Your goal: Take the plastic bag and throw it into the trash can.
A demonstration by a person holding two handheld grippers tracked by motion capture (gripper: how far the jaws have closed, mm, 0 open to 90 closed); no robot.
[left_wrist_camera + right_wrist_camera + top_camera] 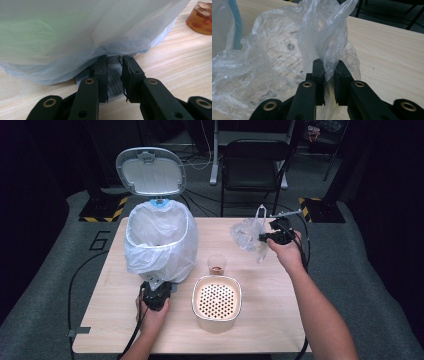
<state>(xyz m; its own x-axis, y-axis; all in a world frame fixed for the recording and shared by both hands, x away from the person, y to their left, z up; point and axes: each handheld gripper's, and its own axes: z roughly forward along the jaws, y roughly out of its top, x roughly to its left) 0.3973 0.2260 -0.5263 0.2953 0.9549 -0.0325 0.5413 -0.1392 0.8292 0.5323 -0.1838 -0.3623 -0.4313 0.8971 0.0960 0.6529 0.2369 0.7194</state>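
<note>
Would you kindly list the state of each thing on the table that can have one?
Bin lid: open, standing upright.
Bin liner: fitted over the rim.
Clear plastic bag: crumpled, pinched.
Right gripper: shut on bag.
Left gripper: shut on pedal.
Cup: upright, holds brown contents.

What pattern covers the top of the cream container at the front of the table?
A grid of small round holes across the cream container's top, clearest in the high view.

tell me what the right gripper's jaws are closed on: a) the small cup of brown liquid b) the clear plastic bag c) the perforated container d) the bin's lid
b: in the right gripper view the right gripper pinches a twisted strand of the clear plastic bag; the cup stands apart on the table.
</note>
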